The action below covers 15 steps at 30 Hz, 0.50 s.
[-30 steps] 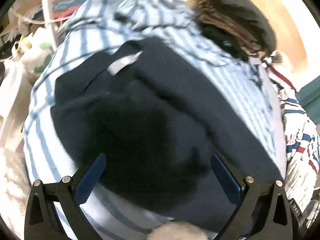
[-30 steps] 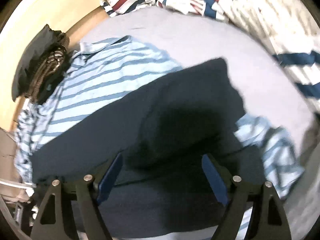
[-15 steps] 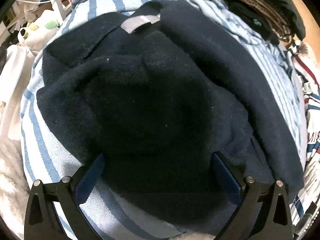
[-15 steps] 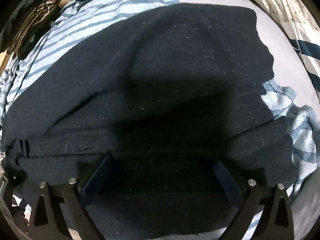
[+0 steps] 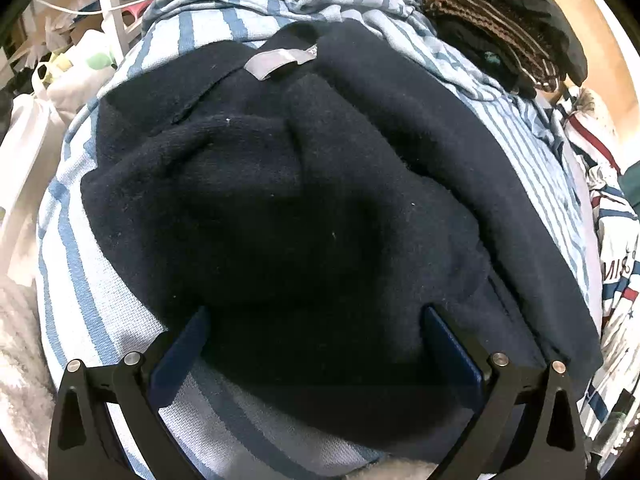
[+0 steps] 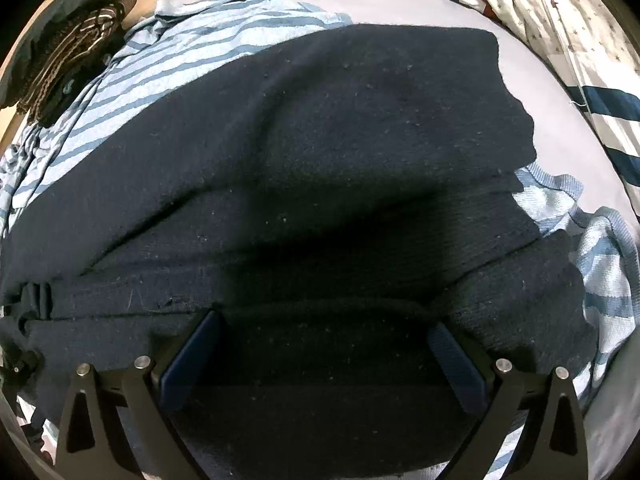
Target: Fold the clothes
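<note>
Both grippers, left (image 5: 314,320) and right (image 6: 324,326), stood spread wide over the navy sweater (image 6: 320,168), gripping nothing. Risk: closing jaws could also pinch the striped shirt (image 5: 120,312) beneath, near the bed's (image 6: 400,4) edge.

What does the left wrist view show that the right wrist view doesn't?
Only the left wrist view shows the grey neck label on the navy sweater and white bags at the bed's edge. Only the right wrist view shows bare grey sheet. Both show the sweater lying on the blue striped shirt, the dark folded pile, and open grippers, left and right.
</note>
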Tool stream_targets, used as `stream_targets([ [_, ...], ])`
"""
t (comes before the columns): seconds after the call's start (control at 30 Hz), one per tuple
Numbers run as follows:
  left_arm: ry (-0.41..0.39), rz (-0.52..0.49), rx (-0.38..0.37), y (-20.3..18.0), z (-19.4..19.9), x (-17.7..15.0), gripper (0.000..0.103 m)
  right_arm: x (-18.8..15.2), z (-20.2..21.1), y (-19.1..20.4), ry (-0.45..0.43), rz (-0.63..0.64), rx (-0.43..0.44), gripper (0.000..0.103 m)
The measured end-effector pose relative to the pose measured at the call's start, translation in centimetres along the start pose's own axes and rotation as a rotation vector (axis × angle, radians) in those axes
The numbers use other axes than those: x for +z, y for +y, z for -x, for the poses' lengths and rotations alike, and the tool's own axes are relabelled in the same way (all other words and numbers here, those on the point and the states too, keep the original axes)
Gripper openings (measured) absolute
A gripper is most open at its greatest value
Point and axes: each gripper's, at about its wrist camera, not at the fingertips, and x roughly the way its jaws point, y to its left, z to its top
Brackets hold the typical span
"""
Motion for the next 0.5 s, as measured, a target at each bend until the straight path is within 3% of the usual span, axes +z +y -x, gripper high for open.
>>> stream_targets([
  [0.13,-0.083,0.041,-0.028,0.0,1.7,0.7,0.103,0.8,0.4,-0.7,0.024,-0.009,0.018,0.103],
  [0.2,-0.188,0.053,-0.055,0.2,4.0,1.0,0.103,1.3,0.8,-1.5,0.03,-0.039,0.044,0.103],
  [0.3,-0.308,0.034,-0.162,-0.4,6.8,2.2,0.103,2.1,2.1,-3.2,0.015,-0.132,0.086,0.102],
  [0.37,-0.312,0.003,-0.241,-1.8,7.3,3.6,0.103,3.1,3.1,-4.4,-0.005,-0.192,0.115,0.102],
  [0.5,-0.267,-0.107,-0.311,-5.0,7.8,4.3,0.103,4.2,4.9,-6.7,-0.028,-0.286,0.17,0.102],
])
